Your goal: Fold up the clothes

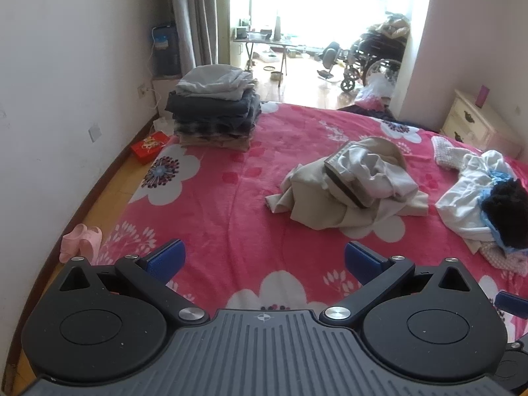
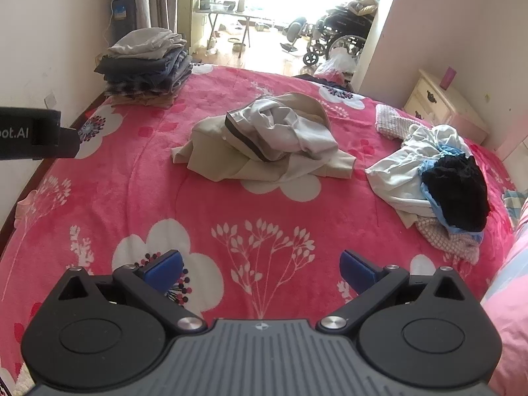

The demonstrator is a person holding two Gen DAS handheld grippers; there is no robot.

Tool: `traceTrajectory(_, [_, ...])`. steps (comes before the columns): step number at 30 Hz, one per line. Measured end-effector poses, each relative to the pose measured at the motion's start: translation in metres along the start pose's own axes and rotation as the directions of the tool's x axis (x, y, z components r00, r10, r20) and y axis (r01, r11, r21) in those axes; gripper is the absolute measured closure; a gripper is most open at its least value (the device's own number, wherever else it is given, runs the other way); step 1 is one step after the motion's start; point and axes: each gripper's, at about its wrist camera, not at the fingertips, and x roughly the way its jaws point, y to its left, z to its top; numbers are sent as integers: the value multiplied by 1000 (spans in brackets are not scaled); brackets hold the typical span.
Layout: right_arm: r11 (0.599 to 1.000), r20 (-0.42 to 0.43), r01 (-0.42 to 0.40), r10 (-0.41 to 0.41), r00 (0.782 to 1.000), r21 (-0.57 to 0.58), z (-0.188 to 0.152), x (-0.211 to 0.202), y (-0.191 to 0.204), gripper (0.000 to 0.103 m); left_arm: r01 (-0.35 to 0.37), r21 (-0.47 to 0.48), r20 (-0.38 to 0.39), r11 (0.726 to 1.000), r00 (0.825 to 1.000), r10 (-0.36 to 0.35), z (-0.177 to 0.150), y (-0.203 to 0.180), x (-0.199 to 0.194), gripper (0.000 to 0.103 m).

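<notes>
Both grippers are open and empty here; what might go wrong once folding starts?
The beige garment lies crumpled with a grey lining bunched on top, so a gripper may pinch several layers at once. The folded stack sits tall at the bed's corner; adding another piece carelessly might tip it toward the floor.

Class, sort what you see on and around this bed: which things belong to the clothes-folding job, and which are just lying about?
Part of the job:
folded stack
crumpled beige garment
unfolded pile
left gripper and right gripper, both open

Lying about:
pink slippers
red box
wheelchair
nightstand
</notes>
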Motion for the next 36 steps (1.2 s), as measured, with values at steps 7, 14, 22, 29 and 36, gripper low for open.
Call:
traceTrajectory(7, [1000, -11, -15, 15, 1000, 18, 3, -4, 6, 0, 6, -5, 5, 1000, 1000, -6, 0, 9, -4, 0])
traceTrajectory(14, [996, -14, -24, 25, 1000, 82, 12, -11, 2, 0, 12, -9, 9, 1000, 1000, -12, 0, 19, -8, 0])
traceTrajectory(22, [991, -14, -40, 42, 999, 127, 9, -18, -3, 0, 18, 1, 10, 1000, 1000, -18, -3, 18, -14, 0])
traceTrajectory(29, [992, -1, -18, 19, 1000, 124, 7, -24, -3, 0, 7, 6, 8, 1000, 1000, -7, -8, 12, -14, 0])
traceTrajectory(36, [993, 4, -19, 18, 1000, 116, 6, -24, -2, 0, -8, 4, 20, 1000, 1000, 8, -9, 12, -15, 0])
